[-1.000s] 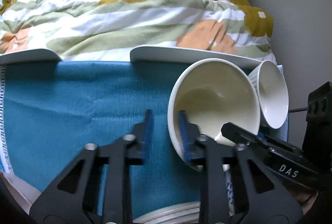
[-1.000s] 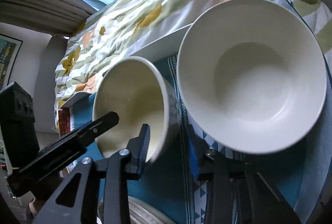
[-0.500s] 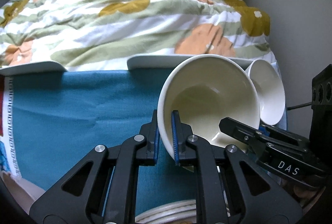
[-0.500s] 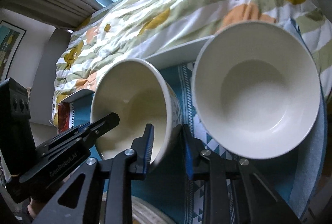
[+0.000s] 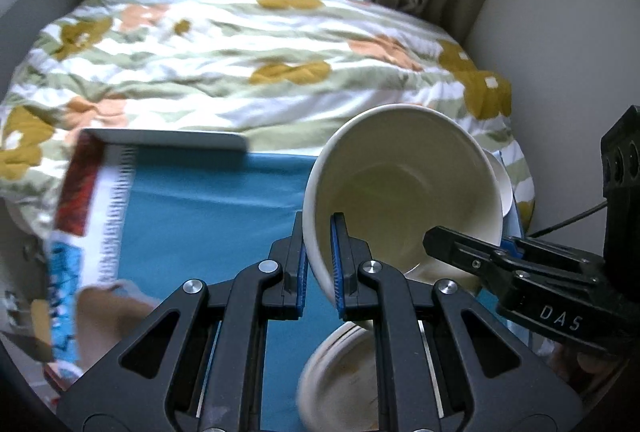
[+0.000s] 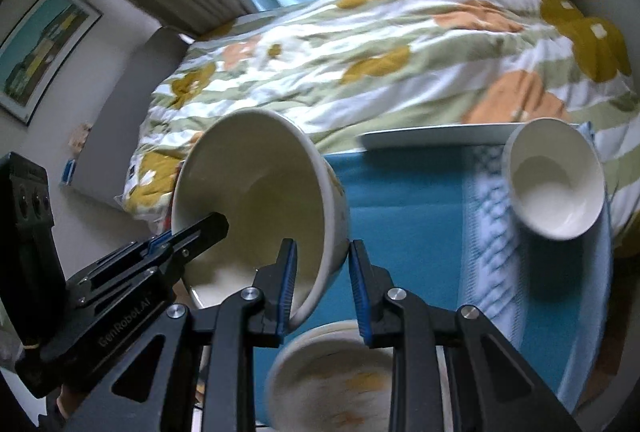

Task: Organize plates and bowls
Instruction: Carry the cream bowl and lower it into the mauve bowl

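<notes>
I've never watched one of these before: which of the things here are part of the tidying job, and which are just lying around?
Part of the job:
- large cream bowl, pinched at its rim by the left gripper
- right gripper, fingers astride the same bowl's wall
- small white bowl
- patterned bowl below
- white plate

Just lying about:
- floral duvet
- teal cloth
- framed picture

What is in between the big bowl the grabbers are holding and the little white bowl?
Only teal cloth lies between the big bowl and the little white bowl; the right wrist view shows that stretch bare.
</notes>
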